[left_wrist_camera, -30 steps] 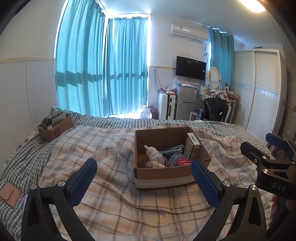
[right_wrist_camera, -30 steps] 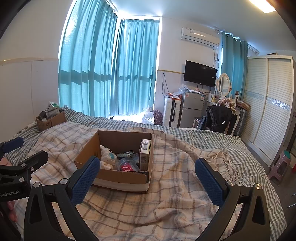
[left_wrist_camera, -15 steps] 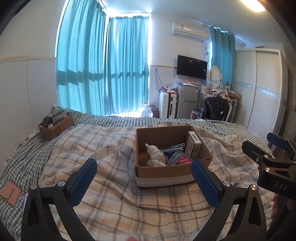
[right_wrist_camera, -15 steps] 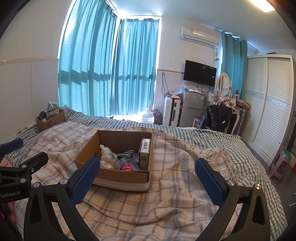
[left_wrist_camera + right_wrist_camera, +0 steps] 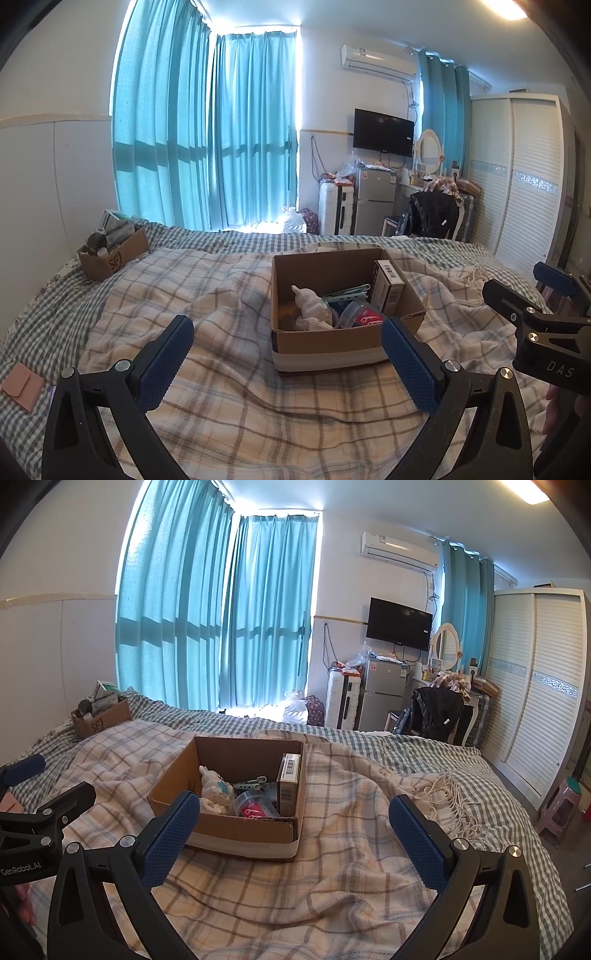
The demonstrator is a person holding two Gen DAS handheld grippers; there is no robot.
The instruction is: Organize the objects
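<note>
An open cardboard box [image 5: 332,350] sits on the plaid blanket in the middle of the bed; it also shows in the right wrist view [image 5: 236,830]. Inside are a white plush toy [image 5: 310,308], a clear cup with a red label [image 5: 364,314], teal clips [image 5: 345,293] and an upright small carton [image 5: 388,291]. My left gripper [image 5: 288,363] is open and empty, just in front of the box. My right gripper [image 5: 295,843] is open and empty, in front of the box and to its right.
A second cardboard box [image 5: 110,254] full of items stands at the bed's far left. A pink wallet-like pouch [image 5: 20,384] lies at the near left edge. Beyond the bed are a fridge [image 5: 373,199], a suitcase, a chair and a wardrobe [image 5: 517,184].
Both views have shifted only slightly; the box sits a touch lower in the left wrist view. Both grippers stay open and empty.
</note>
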